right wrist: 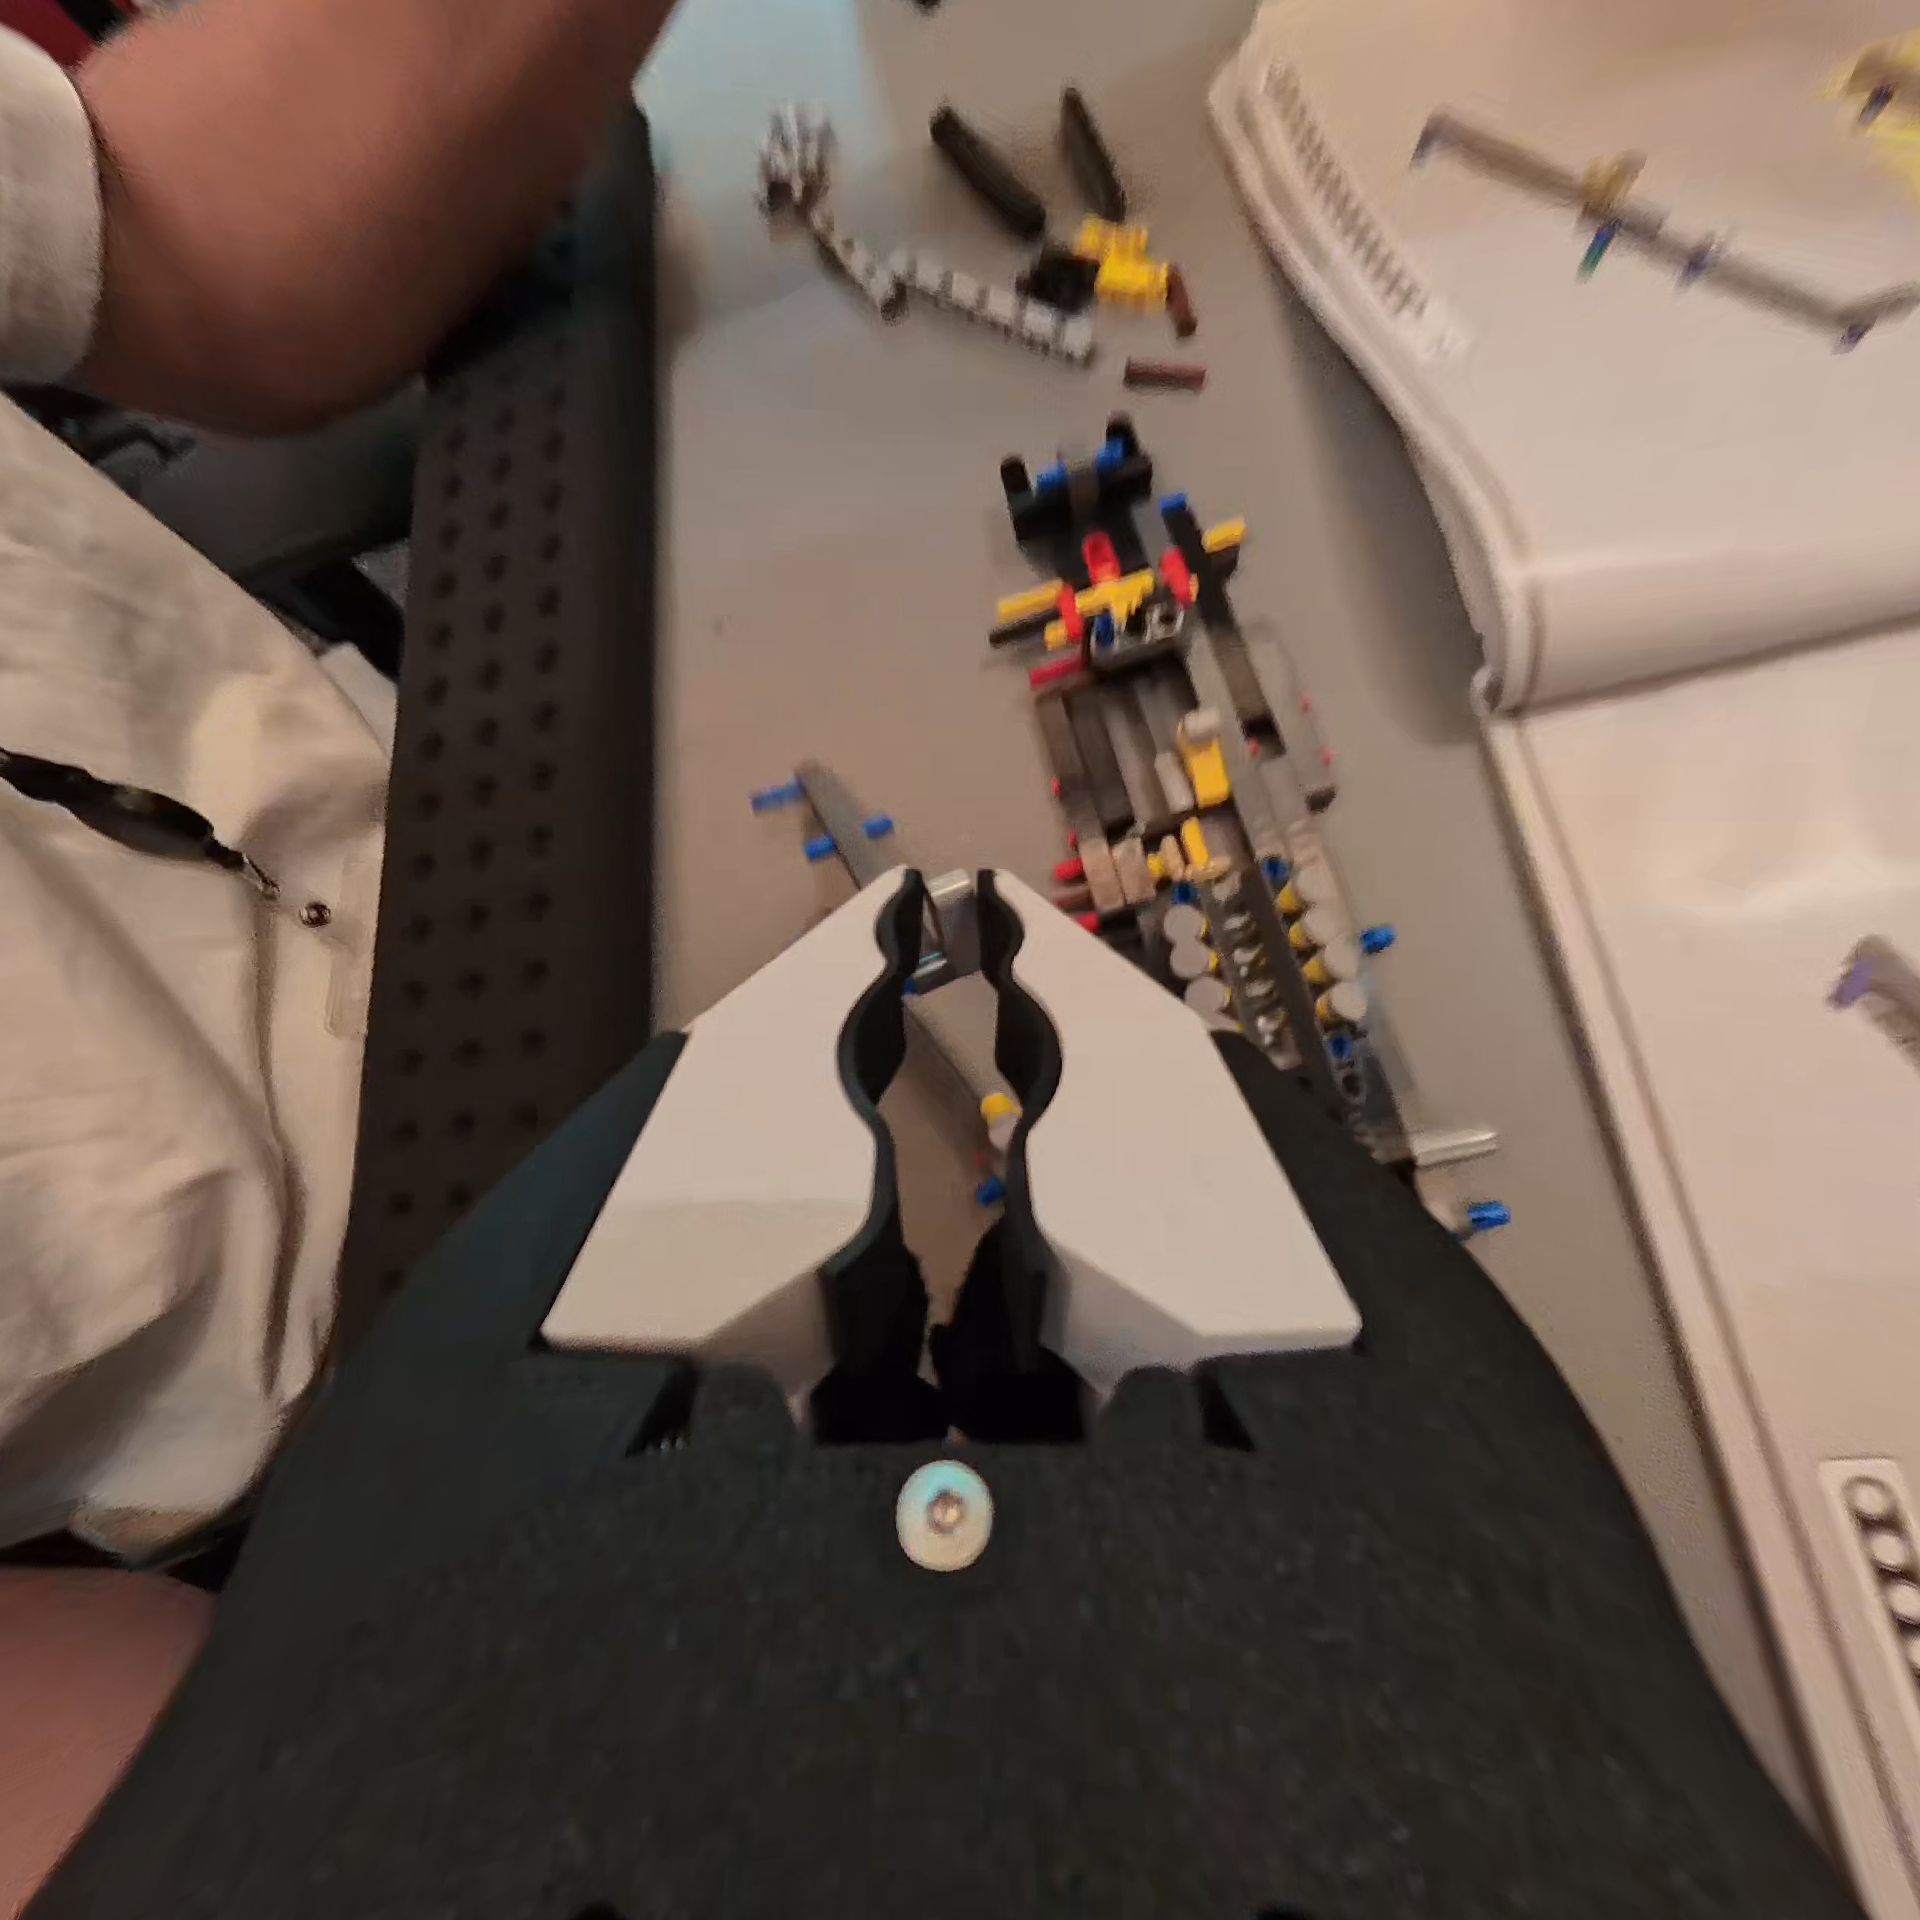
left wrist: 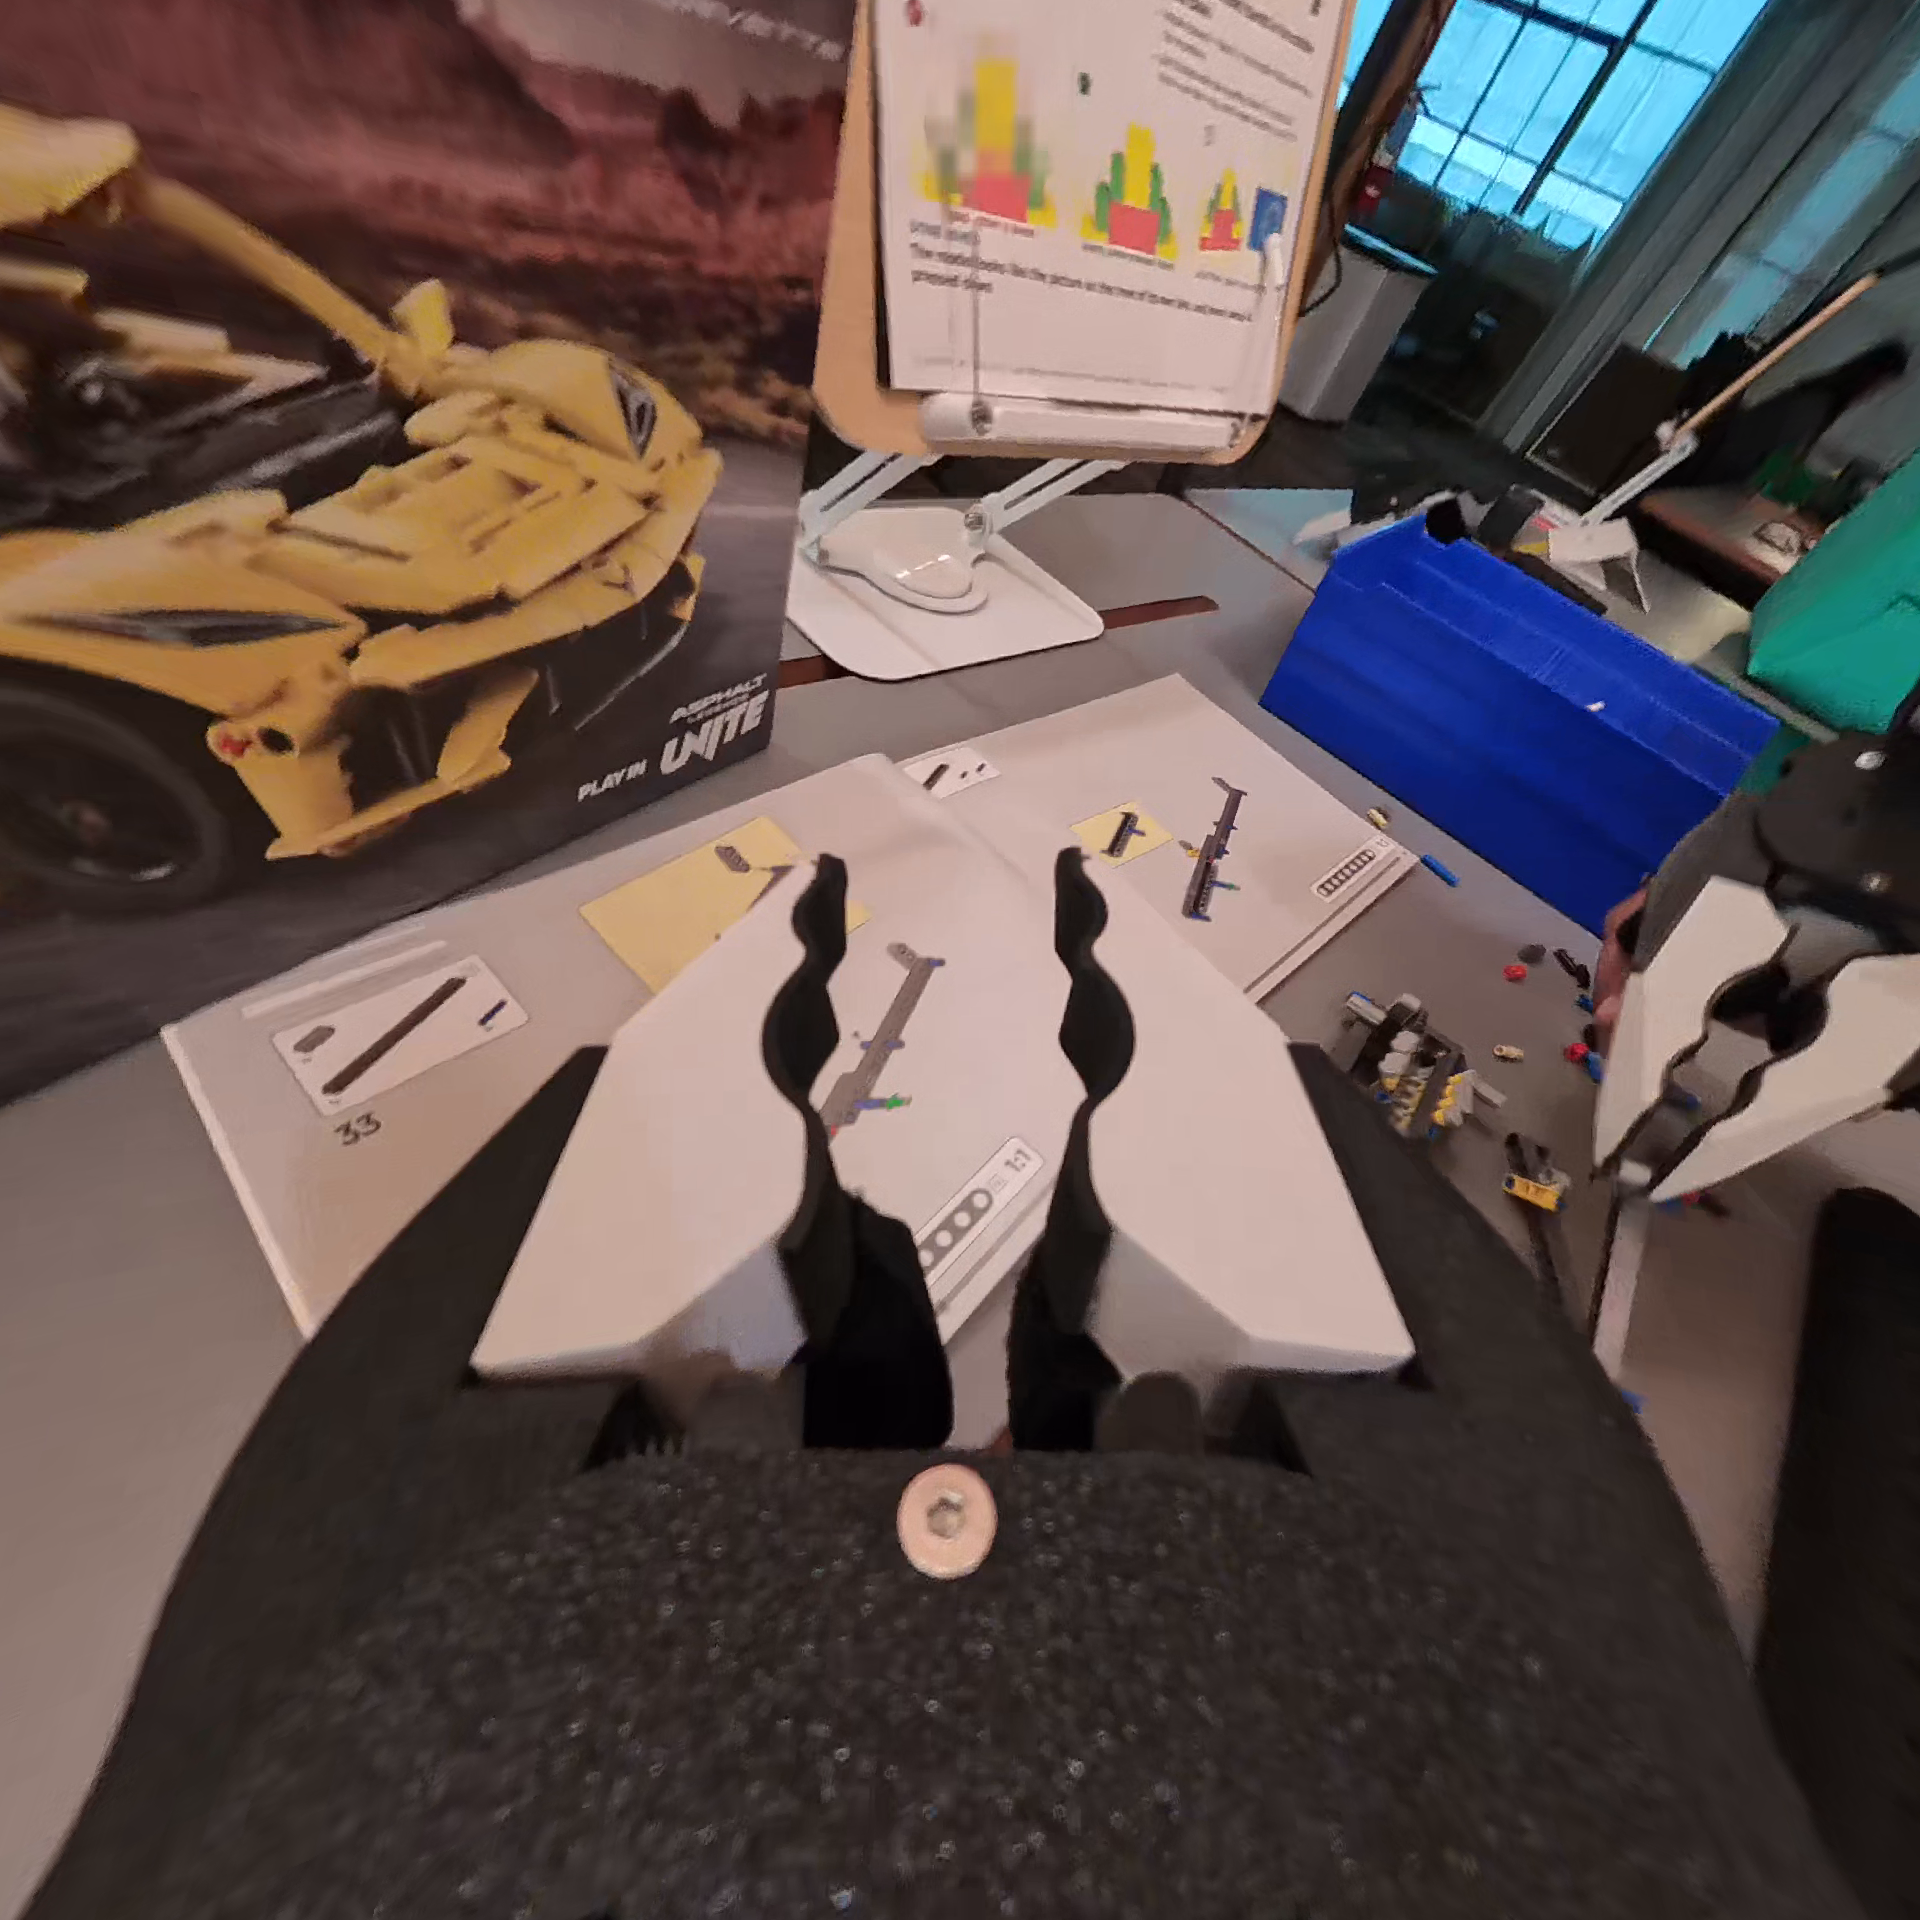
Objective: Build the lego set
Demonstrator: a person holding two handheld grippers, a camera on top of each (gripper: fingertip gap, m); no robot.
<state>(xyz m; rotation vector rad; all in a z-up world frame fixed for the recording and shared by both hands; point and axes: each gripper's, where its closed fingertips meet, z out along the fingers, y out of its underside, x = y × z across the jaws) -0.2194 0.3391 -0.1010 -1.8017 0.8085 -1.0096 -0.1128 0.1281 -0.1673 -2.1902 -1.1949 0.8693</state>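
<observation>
Right gripper (right wrist: 945, 894): we see its two fingertips pinching the end of a grey lego beam (right wrist: 951, 930) studded with blue pins, which runs away from the tips over the grey table (right wrist: 831, 520). Just beside it, toward the instruction booklet (right wrist: 1621, 499), lies the partly built lego assembly (right wrist: 1174, 748) of black, grey, yellow and red parts. Beyond it, loose pieces are scattered: black beams (right wrist: 987, 171), a yellow connector (right wrist: 1120, 265) and a grey toothed strip (right wrist: 977, 291). A perforated black panel (right wrist: 509, 644) borders the table on the person's side, with a forearm (right wrist: 312, 208) above it.

Left gripper (left wrist: 945, 883): we see its fingers spread wide with nothing between them, held above the open booklet (left wrist: 353, 1143), whose pages show build steps. At the table's far edge stand the lego box (left wrist: 312, 520) printed with a yellow car, a white stand (left wrist: 935, 582) carrying a clipboard of sheets (left wrist: 1081, 208), and a blue bin (left wrist: 1507, 707). The right gripper (left wrist: 1631, 1174) appears at the right edge, over scattered small pieces (left wrist: 1538, 997)
</observation>
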